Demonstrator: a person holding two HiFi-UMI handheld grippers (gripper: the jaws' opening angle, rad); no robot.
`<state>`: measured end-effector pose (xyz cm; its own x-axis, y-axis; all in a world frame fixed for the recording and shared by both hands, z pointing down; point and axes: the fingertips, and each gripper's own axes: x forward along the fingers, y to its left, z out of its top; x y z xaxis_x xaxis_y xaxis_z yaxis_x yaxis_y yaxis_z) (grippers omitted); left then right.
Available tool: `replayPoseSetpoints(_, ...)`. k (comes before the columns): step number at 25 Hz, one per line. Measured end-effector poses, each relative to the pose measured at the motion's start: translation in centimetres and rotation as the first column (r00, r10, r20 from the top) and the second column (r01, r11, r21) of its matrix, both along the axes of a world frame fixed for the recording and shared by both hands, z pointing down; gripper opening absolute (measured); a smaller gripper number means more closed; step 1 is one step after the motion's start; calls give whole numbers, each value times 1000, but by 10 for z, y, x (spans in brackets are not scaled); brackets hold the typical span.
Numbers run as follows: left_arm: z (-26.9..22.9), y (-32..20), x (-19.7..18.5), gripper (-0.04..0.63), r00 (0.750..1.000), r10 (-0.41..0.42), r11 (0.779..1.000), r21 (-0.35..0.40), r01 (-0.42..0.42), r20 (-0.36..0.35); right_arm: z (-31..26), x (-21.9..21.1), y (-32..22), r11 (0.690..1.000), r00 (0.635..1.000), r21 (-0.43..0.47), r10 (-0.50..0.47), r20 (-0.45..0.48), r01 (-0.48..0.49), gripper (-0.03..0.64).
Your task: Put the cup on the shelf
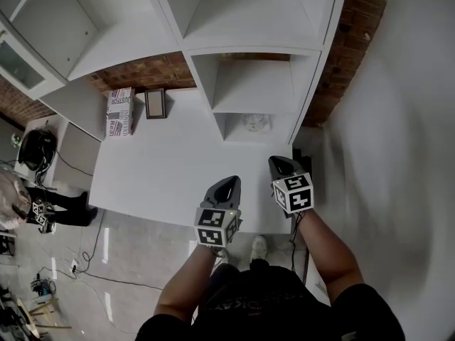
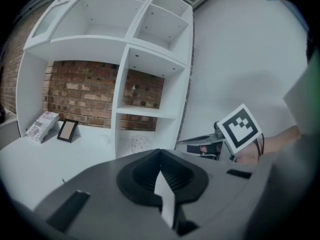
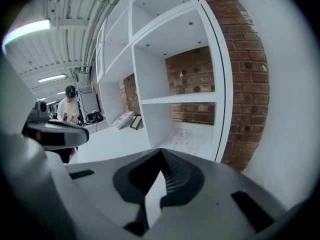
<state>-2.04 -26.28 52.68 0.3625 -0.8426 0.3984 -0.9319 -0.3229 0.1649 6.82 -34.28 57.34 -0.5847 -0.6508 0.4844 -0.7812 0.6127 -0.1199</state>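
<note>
**Glass cup in the bottom cubby, both tongs empty**

Clear glass makes the cup (image 1: 254, 123) hard to pick out, but it stands upright in the lowest compartment of the white shelf (image 1: 220, 112). It sits on the compartment floor, back from the front lip, where a knock is less likely to tip it out. The task looks done.

The left tongs (image 1: 227, 183) and the right tongs (image 1: 282, 166) hang side by side over the near edge of the white surface (image 1: 163, 165), well apart from the cup. Each gripper view shows its jaws pressed together with nothing between them. With no load to carry, that suits a rest pose.

A printed box (image 1: 119, 111) and a small picture frame (image 1: 155, 103) stand against the brick wall, clear of the shelf.
</note>
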Motion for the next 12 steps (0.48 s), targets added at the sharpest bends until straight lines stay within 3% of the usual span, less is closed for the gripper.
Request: replayPoseSetpoints(12, -14, 77, -63, 3, 1000, 6, 1000, -2, -6, -2, -32, -37, 99, 998, 997, 0, 62, 53, -62, 0)
